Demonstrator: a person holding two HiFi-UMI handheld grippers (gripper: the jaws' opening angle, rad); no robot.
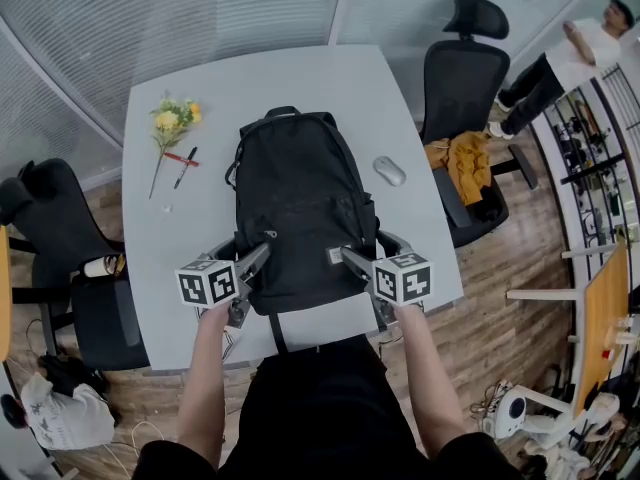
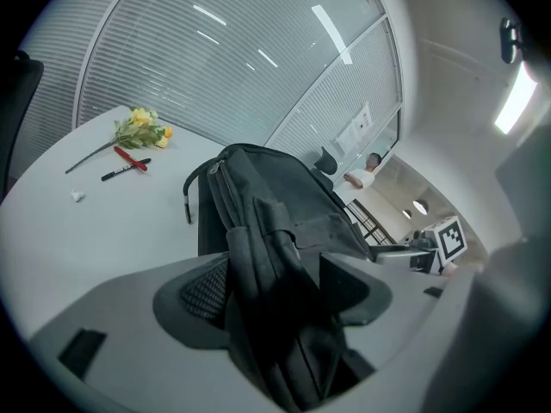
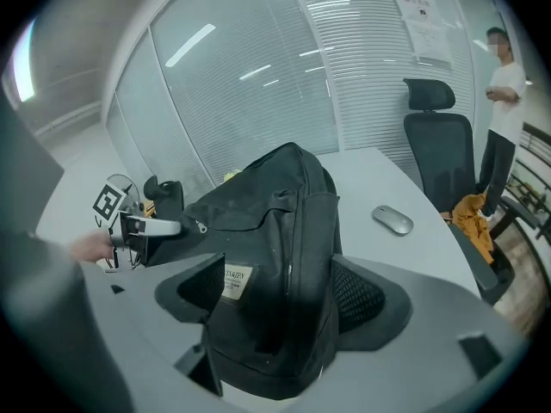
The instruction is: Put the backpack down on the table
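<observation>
you hold the black backpack (image 1: 300,208) by its near end with both tools, over the grey table (image 1: 330,78). the backpack lies lengthwise on the tabletop, its top handle at the end away from you. whether the near end rests on the surface or hangs just above it cannot be told.

your left gripper (image 2: 275,291) has its jaws drawn close on a narrow fold of fabric at the backpack's near left corner. your right gripper (image 3: 280,295) has its jaws set wider, clamped across a thick bunch of fabric at the backpack's near right corner, with the backpack's pale label (image 3: 234,282) just inside one jaw.

to the right of the backpack, well apart from it, a grey mouse (image 1: 389,171) lies on the table. to the backpack's left, near its handle end, lies a small bunch of yellow flowers (image 1: 172,123), with a red pen (image 1: 181,158) and a black marker (image 1: 186,168) just beside the stems. past the mouse, right of the backpack, a black office chair (image 1: 465,78) stands off the table with an orange cloth (image 1: 462,163) heaped on its seat. another black chair (image 1: 60,228) stands off the backpack's left side. a person (image 3: 504,84) stands beyond the right-hand chair.
</observation>
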